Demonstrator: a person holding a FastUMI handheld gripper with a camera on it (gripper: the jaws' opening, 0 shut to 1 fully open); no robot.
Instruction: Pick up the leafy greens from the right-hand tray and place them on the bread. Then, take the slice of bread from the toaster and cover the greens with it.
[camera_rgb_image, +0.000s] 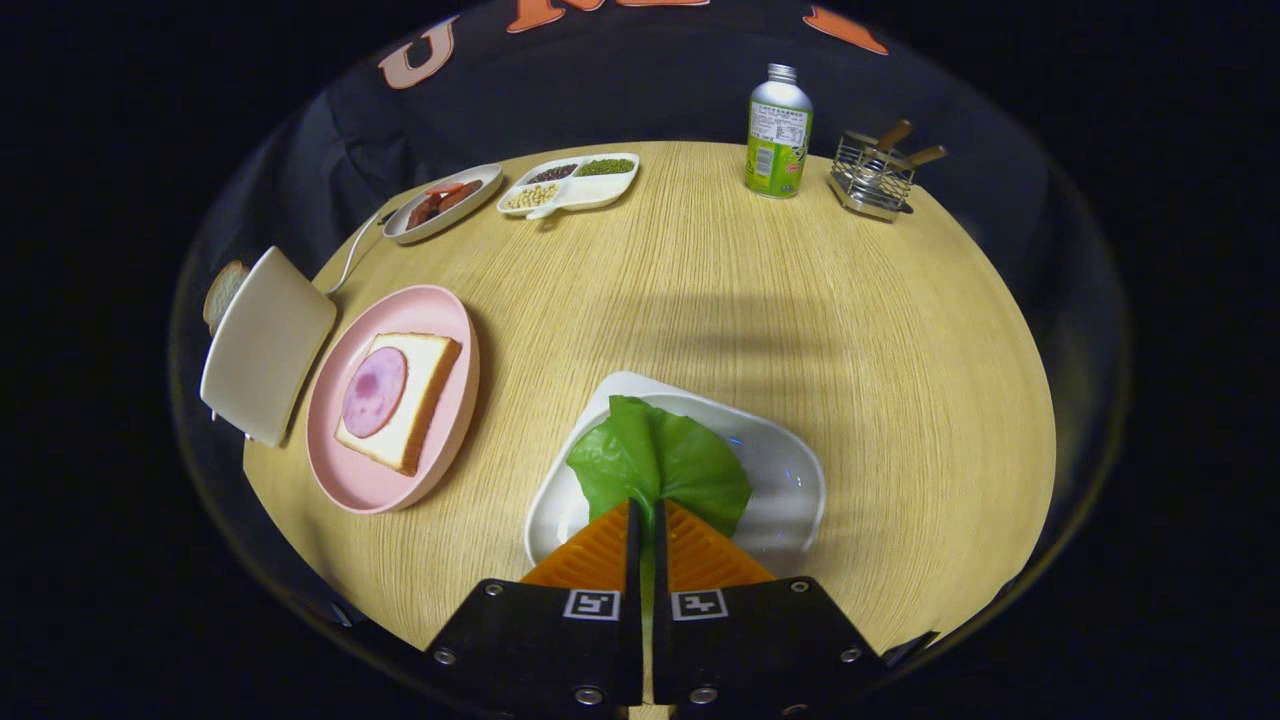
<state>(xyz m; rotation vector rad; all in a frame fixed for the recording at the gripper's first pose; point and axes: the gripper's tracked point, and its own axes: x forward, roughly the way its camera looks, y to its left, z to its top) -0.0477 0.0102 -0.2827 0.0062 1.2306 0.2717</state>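
Gripper: the gripper (645, 515) has its two fingers drawn together on the stem end of the leafy green (660, 462), with only a thin slit between them where the leaf passes.
Leafy green: one broad leaf, fanned out just ahead of the fingertips, over the white tray (790, 470).
White tray: at 12 o'clock from the fingers, right below them; it carries the leaf alone.
Pink plate (365, 480): at 10 o'clock from the fingers, near the white tray but apart from it; it holds a slice of bread (425, 385) with a round of ham (375, 390) lying on top.
Toaster (265, 345): just beside the pink plate, farther along 10 o'clock, with a second bread slice (222, 292) showing behind it.
Oval dish (400, 228): at 11 o'clock across the tabletop (720, 290), with reddish pieces of food.
Divided dish (590, 190): beside the oval dish, its compartments filled with dark, green and pale beans.
Bottle (778, 132): upright at 1 o'clock, far side.
Wire basket (872, 180): beside the bottle, holding wooden-handled utensils.
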